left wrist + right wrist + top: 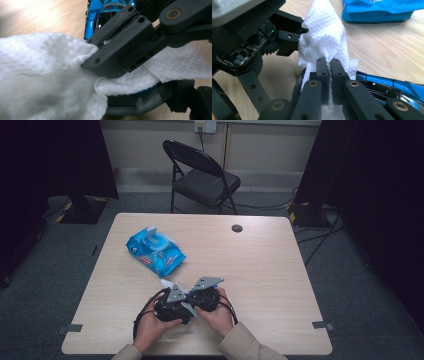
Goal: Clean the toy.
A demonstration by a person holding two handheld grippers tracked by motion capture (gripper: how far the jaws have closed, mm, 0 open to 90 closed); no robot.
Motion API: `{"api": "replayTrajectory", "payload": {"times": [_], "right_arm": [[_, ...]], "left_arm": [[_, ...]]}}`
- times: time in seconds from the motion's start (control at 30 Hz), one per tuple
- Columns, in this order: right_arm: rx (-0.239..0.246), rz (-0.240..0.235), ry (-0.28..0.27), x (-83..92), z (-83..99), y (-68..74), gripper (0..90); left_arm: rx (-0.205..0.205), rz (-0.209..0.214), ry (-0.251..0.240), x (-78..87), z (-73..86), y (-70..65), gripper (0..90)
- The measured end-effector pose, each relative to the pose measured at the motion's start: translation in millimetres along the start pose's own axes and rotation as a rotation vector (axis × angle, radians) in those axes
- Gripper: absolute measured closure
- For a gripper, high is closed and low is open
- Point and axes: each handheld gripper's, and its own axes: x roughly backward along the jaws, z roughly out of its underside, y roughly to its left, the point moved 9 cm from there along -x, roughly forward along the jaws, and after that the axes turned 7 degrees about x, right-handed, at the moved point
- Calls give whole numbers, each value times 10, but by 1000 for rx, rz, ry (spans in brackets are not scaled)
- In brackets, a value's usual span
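Note:
Near the table's front edge, both hand-held grippers meet over a white wet wipe [167, 284]. My right gripper [328, 62] is shut on a bunched fold of the wipe [324, 35]; the left gripper view shows its closed jaws [92, 53] pressing the cloth [45, 75]. A blue toy car [392, 85] sits raised off the table under the wipe, and its shiny windscreen end [105, 12] pokes out beyond the cloth. My left gripper [176, 306] holds this car with its jaws wide; the wipe hides most of them. Its circuit board [244, 52] faces the right gripper's camera.
A blue pack of wipes [155, 251] with its lid flipped up lies on the wooden table [260, 270] left of centre, and its edge [377, 10] is just beyond the grippers. A cable hole [237, 228] sits at the far edge. A black folding chair [200, 175] stands behind the table.

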Motion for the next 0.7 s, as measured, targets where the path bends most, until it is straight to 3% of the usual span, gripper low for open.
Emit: {"api": "replayTrajectory", "payload": {"times": [0.2, 0.43, 0.7], "right_arm": [[-16, 2, -1, 2, 0, -19, 878], [-61, 13, -17, 56, 14, -138, 879], [-55, 39, -15, 86, 13, -202, 879]], "left_arm": [[2, -6, 1, 0, 0, 0, 246], [4, -4, 1, -1, 0, -2, 246], [2, -5, 2, 0, 0, 0, 246]]}}
